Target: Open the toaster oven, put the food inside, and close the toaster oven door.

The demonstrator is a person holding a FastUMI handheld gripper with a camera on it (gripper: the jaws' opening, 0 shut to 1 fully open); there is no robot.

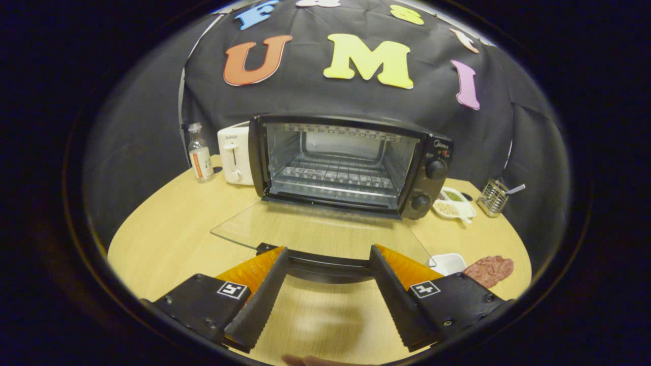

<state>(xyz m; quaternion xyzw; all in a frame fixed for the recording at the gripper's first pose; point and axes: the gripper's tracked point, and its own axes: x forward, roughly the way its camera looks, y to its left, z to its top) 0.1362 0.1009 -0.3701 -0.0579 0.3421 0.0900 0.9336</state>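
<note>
I see the toaster oven [351, 165] open, its glass door [315, 231] flat on the tabletop [168, 229] just ahead of my gripper [328, 259], fingers apart and empty; the food [489, 269] lies off to the right, so I judge I swing that way.

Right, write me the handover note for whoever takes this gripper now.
Gripper: fingers open, holding nothing, one to each side of the door handle, which lies just ahead between them.
Toaster oven: on the wooden table, glass door folded down flat, wire rack inside bare.
Food: the reddish patty lies on the table to the right of the fingers, beside a small white dish.
Done: door open.
Left: pick up the patty, set it on the rack, swing the door shut.
</note>
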